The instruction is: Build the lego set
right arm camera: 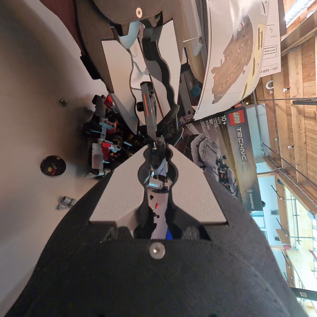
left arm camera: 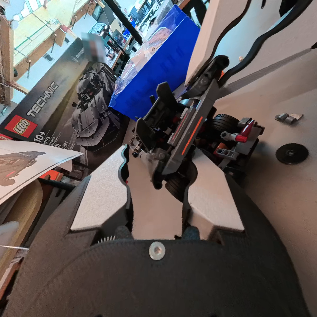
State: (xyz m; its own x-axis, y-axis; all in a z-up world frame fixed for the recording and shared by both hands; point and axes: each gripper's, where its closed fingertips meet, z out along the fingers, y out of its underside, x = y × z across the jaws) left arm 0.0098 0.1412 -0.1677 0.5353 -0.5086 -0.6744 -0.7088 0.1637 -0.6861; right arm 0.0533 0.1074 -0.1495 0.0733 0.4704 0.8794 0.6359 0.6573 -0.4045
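The part-built dark grey Lego car [left arm camera: 159, 118] lies on the white table [left arm camera: 277, 214], with a rear wheel [left arm camera: 224, 123] and red pieces showing. A long grey side panel with orange stripes [left arm camera: 190, 135] sticks up from it. My left gripper [left arm camera: 159, 159] is open, its fingers either side of the panel's lower end and a front wheel. My right gripper [right arm camera: 158, 146] is shut on the panel's far end; it shows in the left wrist view [left arm camera: 221, 68] at the upper right. In the right wrist view the car [right arm camera: 106, 145] lies left of the jaws, with the left gripper [right arm camera: 155, 120] straddling the panel [right arm camera: 148, 109].
The Lego set box [left arm camera: 51, 111] [right arm camera: 240, 145] stands beside the car, and a blue bin [left arm camera: 154, 72] with plastic bags stands behind it. An instruction sheet [left arm camera: 25, 163] [right arm camera: 231, 60] hangs nearby. A black disc [left arm camera: 291, 153] [right arm camera: 53, 165] and small grey pieces [left arm camera: 288, 117] [right arm camera: 66, 202] lie on the table. The tips of one gripper are about 6 cm away from the tips of the other. It is some 10 cm from my left tips to the black disc [left arm camera: 291, 153]. Seen from the right wrist view [right arm camera: 54, 163] as well.
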